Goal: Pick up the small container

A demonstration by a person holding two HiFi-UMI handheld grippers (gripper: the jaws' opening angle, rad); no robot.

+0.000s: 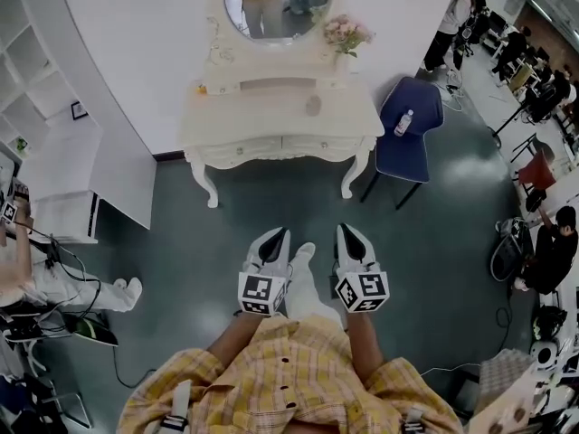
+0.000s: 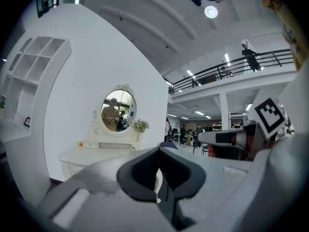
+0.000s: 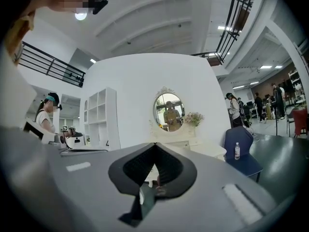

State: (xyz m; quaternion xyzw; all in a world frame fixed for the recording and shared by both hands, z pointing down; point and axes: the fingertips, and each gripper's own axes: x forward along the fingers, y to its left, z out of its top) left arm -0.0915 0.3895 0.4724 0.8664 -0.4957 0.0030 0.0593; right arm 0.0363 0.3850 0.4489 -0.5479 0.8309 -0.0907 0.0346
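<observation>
Risks first: the small container [image 1: 313,106], which we take to be the little round thing on the right part of the dressing table [image 1: 262,120], lies well apart from both grippers, with bare green floor between. We judge the main hazard to be a wrong pick, since from here it is too small to read and a yellowish item [image 1: 201,89] sits at the table's left rear. The flowers [image 1: 346,33] stand near the container, so a careless reach from the right could tip them. Both sets of jaws would also need to part before arrival, or they will only shove the container along the top. Pose: the left gripper [image 1: 276,234] and the right gripper [image 1: 349,231] are held level and side by side just ahead of the waist, both aimed at the table and its oval mirror [image 1: 277,3], marker cubes facing the wearer. Jaws: the left pair is closed tip to tip with nothing between; the right pair looks likewise closed and empty in its own view
</observation>
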